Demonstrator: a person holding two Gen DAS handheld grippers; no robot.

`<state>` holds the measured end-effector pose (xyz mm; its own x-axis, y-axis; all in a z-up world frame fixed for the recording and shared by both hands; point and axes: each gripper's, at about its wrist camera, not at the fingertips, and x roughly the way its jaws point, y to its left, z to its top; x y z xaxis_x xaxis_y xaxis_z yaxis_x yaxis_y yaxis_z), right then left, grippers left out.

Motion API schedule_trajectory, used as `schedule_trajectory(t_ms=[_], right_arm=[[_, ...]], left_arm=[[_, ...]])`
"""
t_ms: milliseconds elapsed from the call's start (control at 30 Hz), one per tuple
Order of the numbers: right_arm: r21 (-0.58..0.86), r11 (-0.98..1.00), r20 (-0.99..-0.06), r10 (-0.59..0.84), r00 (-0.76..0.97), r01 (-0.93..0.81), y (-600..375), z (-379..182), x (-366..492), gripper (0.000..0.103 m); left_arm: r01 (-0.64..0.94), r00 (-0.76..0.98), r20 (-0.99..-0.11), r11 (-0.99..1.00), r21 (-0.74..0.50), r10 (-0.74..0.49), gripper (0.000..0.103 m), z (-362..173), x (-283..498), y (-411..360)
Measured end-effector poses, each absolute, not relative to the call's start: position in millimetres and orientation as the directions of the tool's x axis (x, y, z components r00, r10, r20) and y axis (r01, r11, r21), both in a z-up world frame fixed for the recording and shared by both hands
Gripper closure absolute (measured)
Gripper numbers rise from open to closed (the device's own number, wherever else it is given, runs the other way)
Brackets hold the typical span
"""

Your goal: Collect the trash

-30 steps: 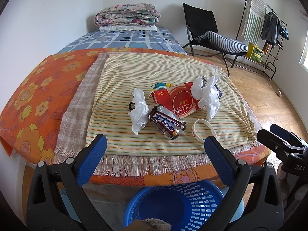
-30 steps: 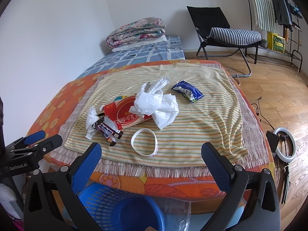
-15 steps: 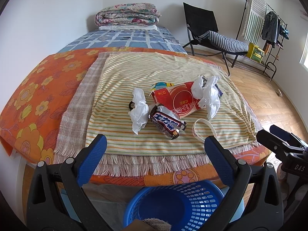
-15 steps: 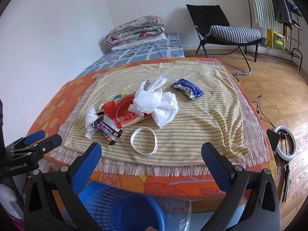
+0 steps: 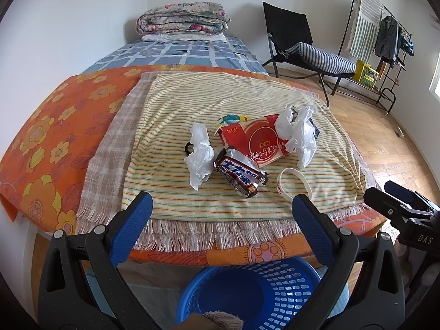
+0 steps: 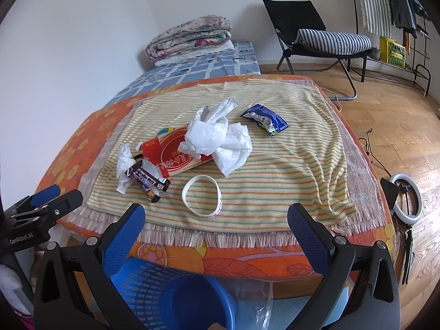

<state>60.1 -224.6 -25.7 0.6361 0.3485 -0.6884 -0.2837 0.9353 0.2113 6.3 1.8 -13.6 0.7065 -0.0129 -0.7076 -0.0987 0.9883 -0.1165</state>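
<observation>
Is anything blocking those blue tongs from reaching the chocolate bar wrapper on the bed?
Nothing visible does. The left tongs hang open at the bed's edge, and only bare striped blanket lies between them and the chocolate bar wrapper. A crumpled white bag touches its left side.

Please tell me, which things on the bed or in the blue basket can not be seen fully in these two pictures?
- Black ring: left wrist view, mostly behind the small crumpled white bag.
- Blue snack packet: left wrist view, nearly hidden by the large white bag; clear in the right wrist view.
- Blue basket: contents cut off by the bottom edge, both views.
- Red box: print too small to read.
</observation>
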Motion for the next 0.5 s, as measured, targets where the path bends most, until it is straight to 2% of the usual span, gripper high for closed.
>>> schedule_trajectory(t_ms=[500], right_arm=[[0.199, 0.943, -0.709, 0.327, 0.625, -0.267, -235, -37, 62, 0.001]], left_arm=[[-0.099, 0.689, -0.725, 0.989, -0.106, -0.008, 0.000, -33, 12, 19]])
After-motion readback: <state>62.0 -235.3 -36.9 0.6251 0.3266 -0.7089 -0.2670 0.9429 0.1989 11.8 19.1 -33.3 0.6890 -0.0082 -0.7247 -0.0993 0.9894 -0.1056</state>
